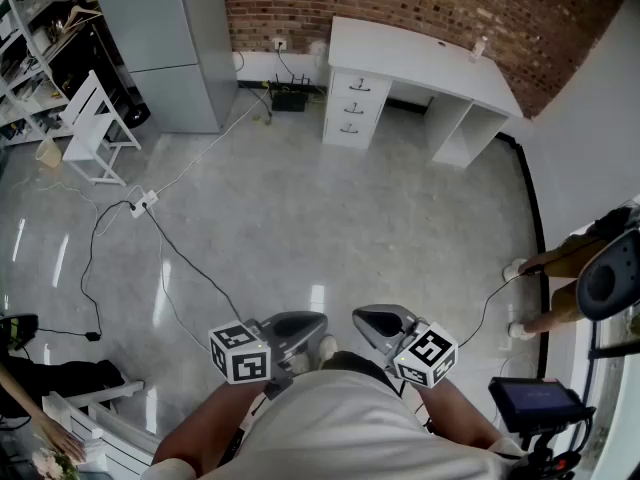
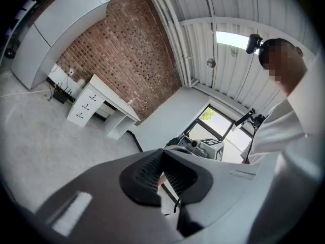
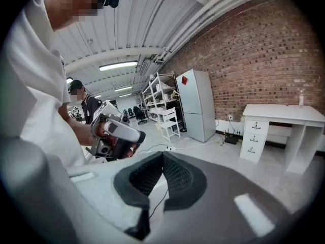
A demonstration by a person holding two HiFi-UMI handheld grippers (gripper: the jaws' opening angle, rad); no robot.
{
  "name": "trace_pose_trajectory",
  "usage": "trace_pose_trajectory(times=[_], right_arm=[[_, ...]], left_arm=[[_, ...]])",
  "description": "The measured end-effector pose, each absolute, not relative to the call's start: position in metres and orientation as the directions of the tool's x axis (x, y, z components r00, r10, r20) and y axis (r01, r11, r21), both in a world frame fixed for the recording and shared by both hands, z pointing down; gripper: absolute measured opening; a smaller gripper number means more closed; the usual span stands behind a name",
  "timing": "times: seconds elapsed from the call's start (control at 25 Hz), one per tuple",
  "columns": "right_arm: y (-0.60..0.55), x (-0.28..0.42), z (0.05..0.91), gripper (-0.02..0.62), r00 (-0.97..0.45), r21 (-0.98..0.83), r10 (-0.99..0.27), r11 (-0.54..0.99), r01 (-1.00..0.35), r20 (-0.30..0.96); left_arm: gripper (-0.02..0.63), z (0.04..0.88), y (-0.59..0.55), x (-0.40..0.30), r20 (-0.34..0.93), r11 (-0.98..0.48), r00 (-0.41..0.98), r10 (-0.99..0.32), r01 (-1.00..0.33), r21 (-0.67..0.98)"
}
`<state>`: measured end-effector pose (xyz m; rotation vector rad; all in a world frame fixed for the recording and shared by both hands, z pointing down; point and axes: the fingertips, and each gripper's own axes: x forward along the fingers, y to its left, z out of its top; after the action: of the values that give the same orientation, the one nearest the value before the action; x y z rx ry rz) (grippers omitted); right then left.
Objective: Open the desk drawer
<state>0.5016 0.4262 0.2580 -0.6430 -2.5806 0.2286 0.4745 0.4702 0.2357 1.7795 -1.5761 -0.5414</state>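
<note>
The white desk stands far off against the brick wall, with a stack of three drawers at its left end, all pushed in. Both grippers hover close to my body, far from the desk. My left gripper and my right gripper point toward each other, each shut with nothing between its jaws. In the left gripper view the left gripper shows its tips meeting, and the desk is small in the distance. From the right gripper the drawers appear at far right.
A tall grey cabinet stands left of the desk. A white chair and shelving are at far left. Cables and a power strip trail over the grey floor. A seated person's legs and a tripod-mounted screen are at right.
</note>
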Motion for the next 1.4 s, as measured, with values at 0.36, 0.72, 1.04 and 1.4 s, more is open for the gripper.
trace_pose_trajectory(times=[0.36, 0.72, 1.04, 1.4], right_arm=[[0.379, 0.482, 0.254, 0.003, -0.767, -0.252, 0.525, 0.851, 0.461, 0.369], [0.331, 0.436, 0.276, 0.027, -0.836, -0.287, 0.434, 0.892, 0.348, 0.336], [0.333, 0.337, 0.275, 0.043, -0.852, -0.293, 0.400, 0.905, 0.309, 0.338], [0.354, 0.176, 0.249, 0.043, -0.878, -0.259, 0.340, 0.930, 0.261, 0.336]], left_arm=[[0.005, 0.229, 0.424, 0.465, 0.225, 0.055, 0.118, -0.967, -0.766, 0.640], [0.005, 0.235, 0.405, 0.415, 0.239, 0.103, 0.068, -0.969, -0.766, 0.634], [0.005, 0.242, 0.399, 0.319, 0.208, 0.030, 0.134, -0.969, -0.771, 0.636], [0.005, 0.223, 0.426, 0.164, 0.204, -0.054, 0.223, -0.953, -0.790, 0.611]])
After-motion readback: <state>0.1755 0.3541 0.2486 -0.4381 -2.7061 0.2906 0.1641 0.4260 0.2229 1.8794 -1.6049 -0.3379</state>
